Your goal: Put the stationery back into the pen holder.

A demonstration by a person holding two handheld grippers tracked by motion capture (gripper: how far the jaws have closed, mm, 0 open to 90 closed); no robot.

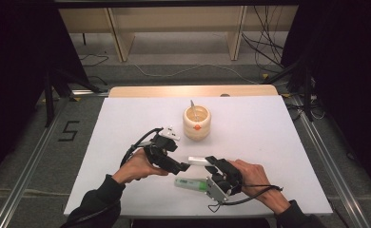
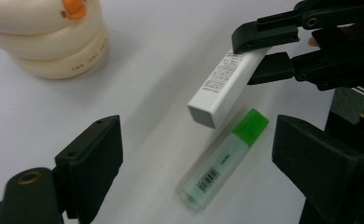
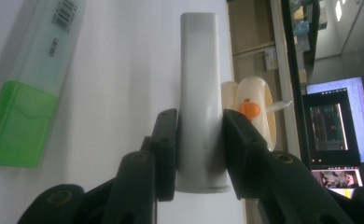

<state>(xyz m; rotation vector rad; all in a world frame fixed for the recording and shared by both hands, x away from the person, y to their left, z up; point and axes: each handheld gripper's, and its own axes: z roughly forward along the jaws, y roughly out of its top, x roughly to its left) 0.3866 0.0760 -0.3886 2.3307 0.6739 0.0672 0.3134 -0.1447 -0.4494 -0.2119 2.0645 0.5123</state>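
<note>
white stick clamped in right claw (left claw released) above green highlighter.

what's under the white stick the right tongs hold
The green highlighter lies on the table below the white stick, apart from it. Nothing there is covered.

Your table has a plain white top with a strip of pale wood along its far edge. Near the middle, toward the far side, stands a cream ringed holder with an orange mark on its side and a thin utensil poking out of it. Close to your edge a green-capped highlighter lies flat, well apart from the holder.
</note>
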